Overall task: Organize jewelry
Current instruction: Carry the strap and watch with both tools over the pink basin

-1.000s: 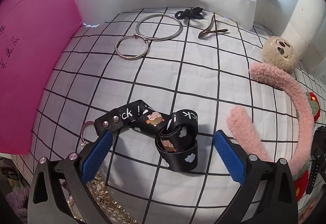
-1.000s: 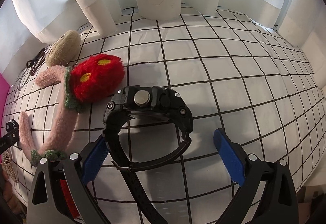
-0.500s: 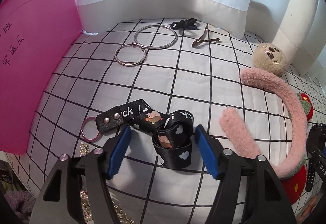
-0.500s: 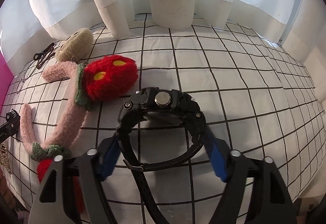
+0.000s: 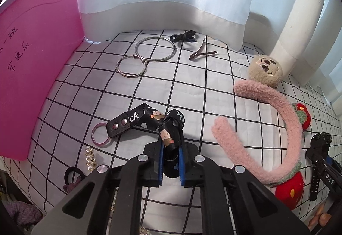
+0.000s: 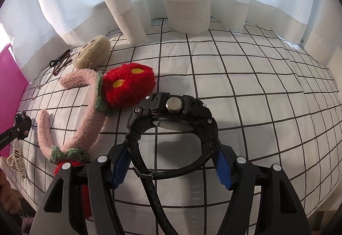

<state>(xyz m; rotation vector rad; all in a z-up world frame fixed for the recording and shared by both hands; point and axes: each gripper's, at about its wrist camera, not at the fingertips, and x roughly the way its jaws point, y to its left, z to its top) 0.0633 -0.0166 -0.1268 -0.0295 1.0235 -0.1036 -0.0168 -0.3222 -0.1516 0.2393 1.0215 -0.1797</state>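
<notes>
The left gripper pinches the folded loop of a black printed strap on a grid-patterned cloth, apparently to lift it clear for sorting. The right gripper clasps the band of a black watch beside a pink plush headband, its case resting on the cloth.
</notes>
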